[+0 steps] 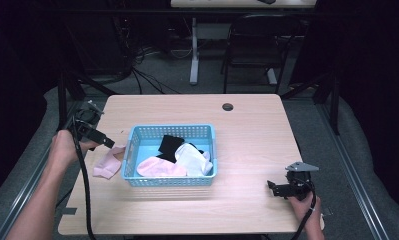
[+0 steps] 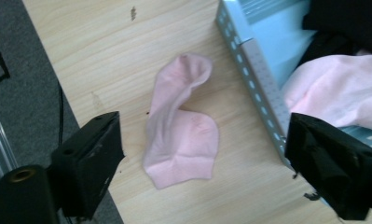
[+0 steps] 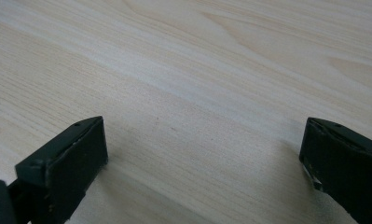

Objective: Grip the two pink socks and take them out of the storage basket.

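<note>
One pale pink cloth sock [image 2: 181,126] lies flat on the light wooden desk [image 1: 252,130], just beside the left wall of the blue perforated plastic basket [image 1: 132,150]. The left claw [image 2: 202,163] hangs above it with its jaws wide apart and nothing between them. The right claw [image 3: 202,154] is also spread open and empty, low over bare wood at the near right of the desk.

To do the pick well, the left claw should probably come straight down over the folded middle of the sock and close on the raised fold, staying away from the basket wall.

Inside the basket lie a pink, a white and a black cloth piece; how many socks are there is hard to tell, because they overlap.
</note>
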{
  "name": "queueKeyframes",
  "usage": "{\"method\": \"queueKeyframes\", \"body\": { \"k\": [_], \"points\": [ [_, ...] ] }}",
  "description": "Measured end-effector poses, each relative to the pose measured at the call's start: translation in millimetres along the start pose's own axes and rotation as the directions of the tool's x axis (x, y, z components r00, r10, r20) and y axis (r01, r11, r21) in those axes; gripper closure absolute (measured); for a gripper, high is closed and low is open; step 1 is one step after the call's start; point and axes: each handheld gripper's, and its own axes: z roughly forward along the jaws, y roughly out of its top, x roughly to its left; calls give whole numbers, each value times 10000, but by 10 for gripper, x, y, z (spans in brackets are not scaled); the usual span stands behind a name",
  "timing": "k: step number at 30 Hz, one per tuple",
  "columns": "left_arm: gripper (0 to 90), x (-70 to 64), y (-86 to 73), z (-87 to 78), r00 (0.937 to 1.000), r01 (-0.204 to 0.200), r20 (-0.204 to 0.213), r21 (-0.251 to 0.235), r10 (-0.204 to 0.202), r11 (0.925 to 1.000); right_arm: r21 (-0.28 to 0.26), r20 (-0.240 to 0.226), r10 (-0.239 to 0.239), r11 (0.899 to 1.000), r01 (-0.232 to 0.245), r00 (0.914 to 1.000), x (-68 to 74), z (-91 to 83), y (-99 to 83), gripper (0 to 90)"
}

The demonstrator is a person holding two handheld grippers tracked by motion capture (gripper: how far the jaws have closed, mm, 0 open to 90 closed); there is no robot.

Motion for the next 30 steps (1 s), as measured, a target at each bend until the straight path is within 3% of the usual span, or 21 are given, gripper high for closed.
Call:
{"method": "queueKeyframes", "body": {
  "k": [7, 11, 15, 18, 21, 23, 25, 26, 30],
  "points": [
    [0, -249, 105, -18, 9984, -542, 153, -57, 543, 9985, 6, 2, -1, 10000, 1, 10000, 0, 0, 0, 4],
    [0, -470, 174, 24, 9948, -941, 379, -88, 944, 9955, 0, 1, -6, 10000, 6, 10000, 0, 0, 0, 4],
    [0, -591, 209, 67, 9923, -1146, 456, -161, 1152, 9933, 1, 1, -5, 10000, 5, 10000, 0, 0, 0, 3],
    [0, -744, 249, 162, 9869, -1440, 709, -140, 1447, 9895, 3, -2, -18, 10000, 18, 10000, -2, 0, 0, 4],
    [1, -822, 266, 223, 9854, -1466, 842, -212, 1479, 9890, -11, 16, -3, 10000, 3, 10000, 0, 1, 0, 3],
    [1, -944, 281, 336, 9803, -1676, 1048, -84, 1675, 9858, 2, -2, -1, 10000, 1, 10000, 0, 0, 0, 3],
    [1, -988, 278, 380, 9809, -1563, 1151, -115, 1565, 9876, -14, 9, 3, 10000, -3, 10000, 0, 1, 0, 3],
    [2, -1053, 276, 466, 9778, -1656, 1285, -104, 1656, 9861, -8, 27, -1, 10000, 1, 10000, 0, 0, 0, 3],
    [12, -1197, 284, 641, 9749, -1649, 1519, 32, 1625, 9863, 2, 45, -13, 10000, 13, 10000, -1, 0, 0, 3]
  ]
}}
